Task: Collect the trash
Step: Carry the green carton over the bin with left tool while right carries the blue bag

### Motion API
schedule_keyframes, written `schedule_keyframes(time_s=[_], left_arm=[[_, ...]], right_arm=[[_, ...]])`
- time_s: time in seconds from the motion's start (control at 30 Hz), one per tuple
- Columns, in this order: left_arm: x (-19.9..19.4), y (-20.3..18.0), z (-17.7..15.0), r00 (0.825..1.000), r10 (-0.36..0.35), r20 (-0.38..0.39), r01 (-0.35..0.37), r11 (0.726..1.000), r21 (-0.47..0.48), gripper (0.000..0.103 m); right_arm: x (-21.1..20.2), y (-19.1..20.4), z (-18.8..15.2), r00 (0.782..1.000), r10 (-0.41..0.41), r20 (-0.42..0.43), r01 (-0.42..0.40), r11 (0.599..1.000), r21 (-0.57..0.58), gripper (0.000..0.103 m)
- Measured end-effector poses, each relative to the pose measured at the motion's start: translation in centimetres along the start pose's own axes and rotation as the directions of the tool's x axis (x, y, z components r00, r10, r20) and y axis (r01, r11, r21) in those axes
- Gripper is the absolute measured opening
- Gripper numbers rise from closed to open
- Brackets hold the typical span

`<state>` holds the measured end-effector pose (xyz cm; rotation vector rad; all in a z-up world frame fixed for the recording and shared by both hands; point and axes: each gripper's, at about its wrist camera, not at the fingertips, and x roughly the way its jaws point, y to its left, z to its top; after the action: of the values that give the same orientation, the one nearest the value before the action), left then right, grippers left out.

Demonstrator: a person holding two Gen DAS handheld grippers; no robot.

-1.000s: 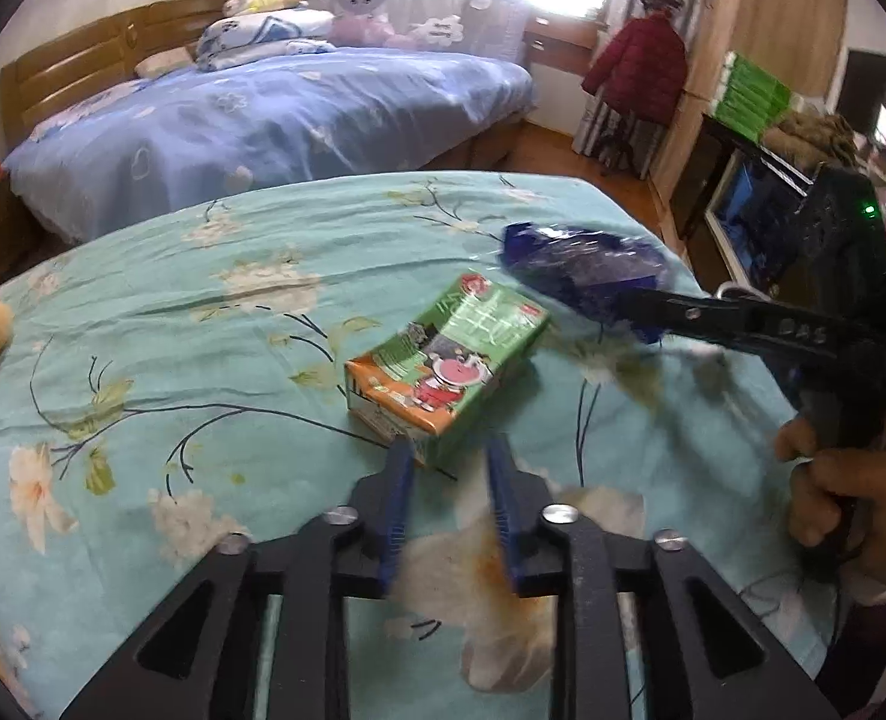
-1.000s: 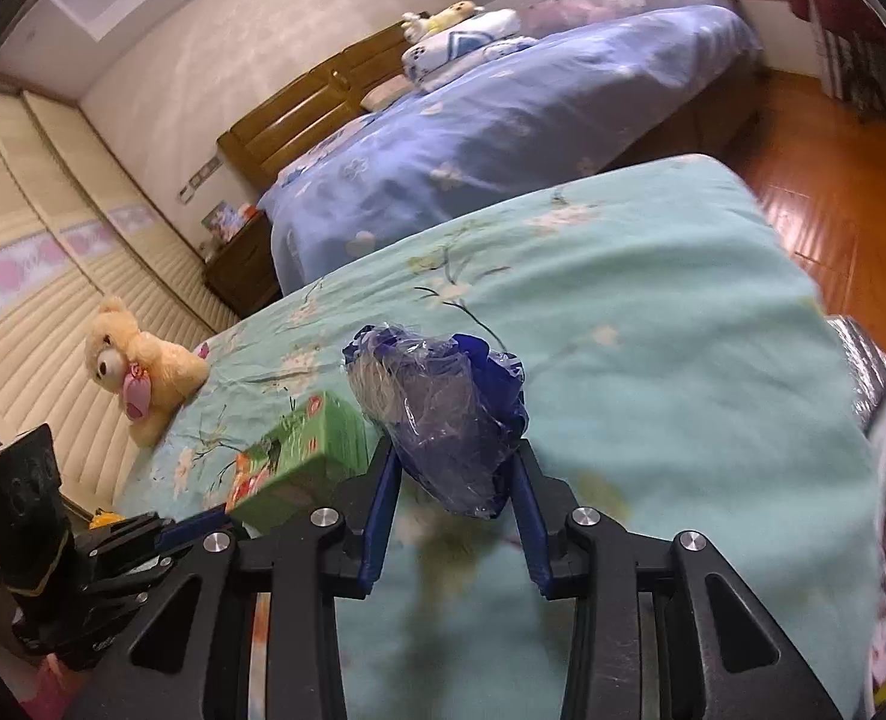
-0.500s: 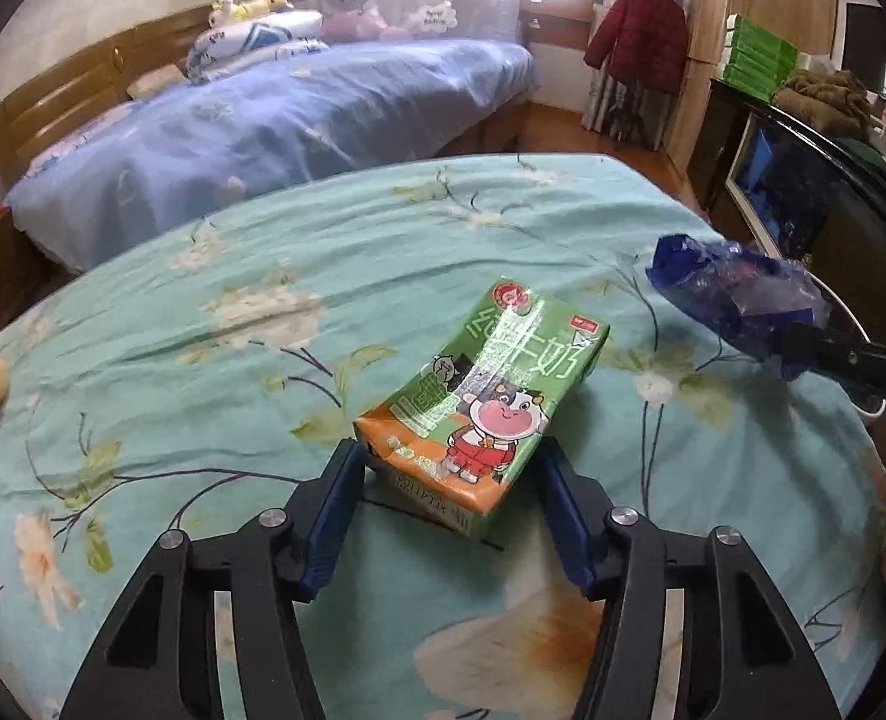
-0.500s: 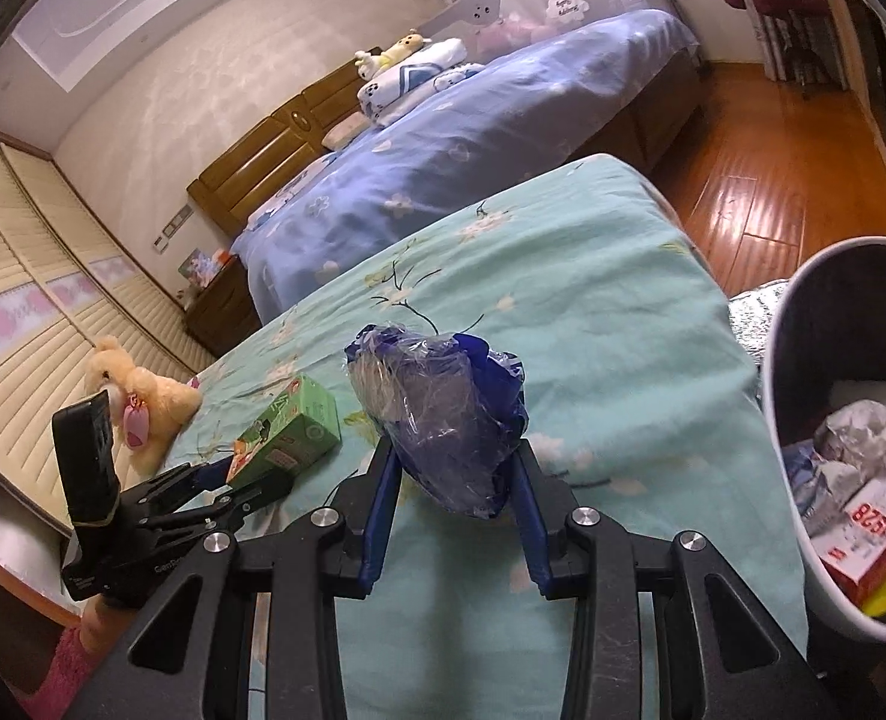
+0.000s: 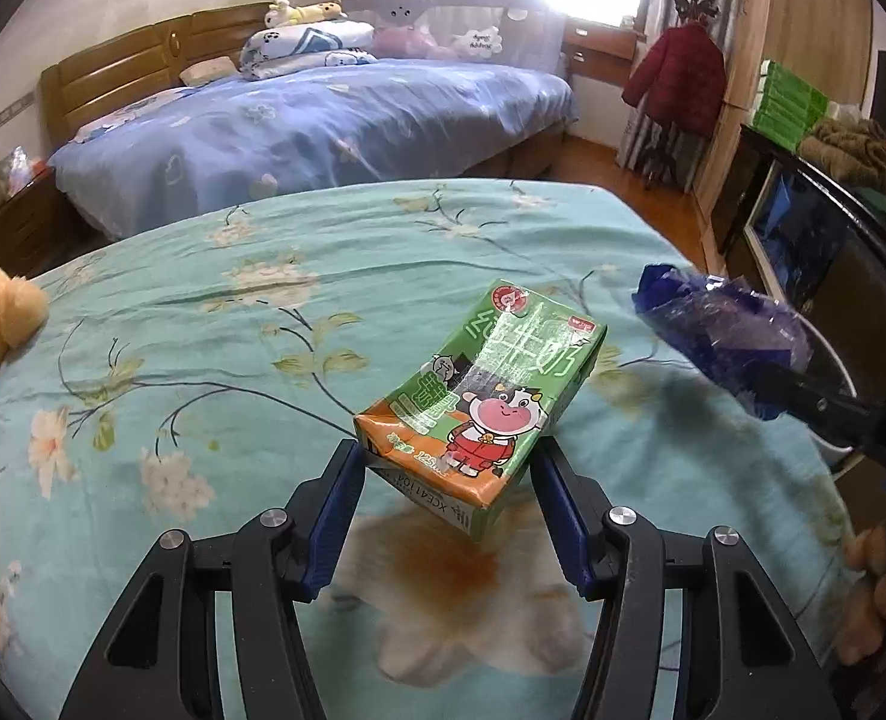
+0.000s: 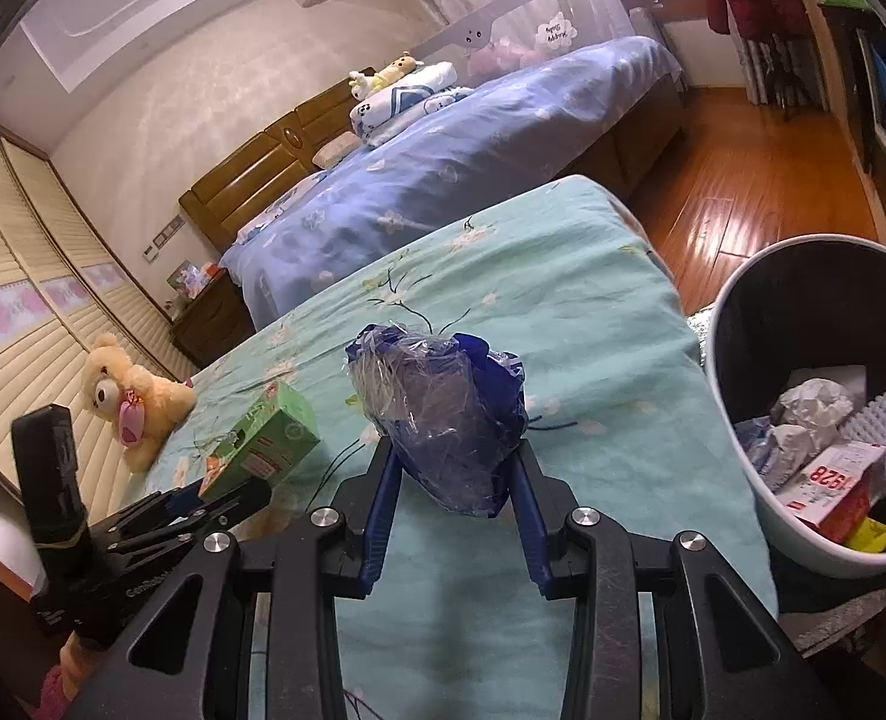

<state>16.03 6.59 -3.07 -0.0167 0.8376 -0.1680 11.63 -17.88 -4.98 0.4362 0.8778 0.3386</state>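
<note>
Left gripper [image 5: 449,498] clamps the near, orange end of the milk carton [image 5: 482,402], lifted above the floral bedspread [image 5: 203,330]; its long axis runs away from the jaws, slanting up and right. Right gripper [image 6: 452,480] is closed on a crumpled blue plastic wrapper [image 6: 443,414], which stands upright between the fingers. Further right, the trash bin [image 6: 737,300] holds paper and boxes.
</note>
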Motion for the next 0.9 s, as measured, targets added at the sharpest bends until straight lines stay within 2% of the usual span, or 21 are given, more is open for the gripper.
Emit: schedule_keyframes(time_s=[0.43,0.9], left_arm=[[-1.9,-4.3,-0.2,1.0,-0.016,0.005,0.016,1.0,0.025,0.056],[-2.0,-7.7,0.0,0.999,-0.035,0.005,0.035,0.997,0.071,0.056]], right_arm=[[-3.9,-1.3,-0.6,0.996,-0.057,0.074,0.057,0.998,-0.005,0.037],[-6.4,-3.4,-1.3,0.992,-0.085,0.098,0.083,0.996,0.024,0.037]])
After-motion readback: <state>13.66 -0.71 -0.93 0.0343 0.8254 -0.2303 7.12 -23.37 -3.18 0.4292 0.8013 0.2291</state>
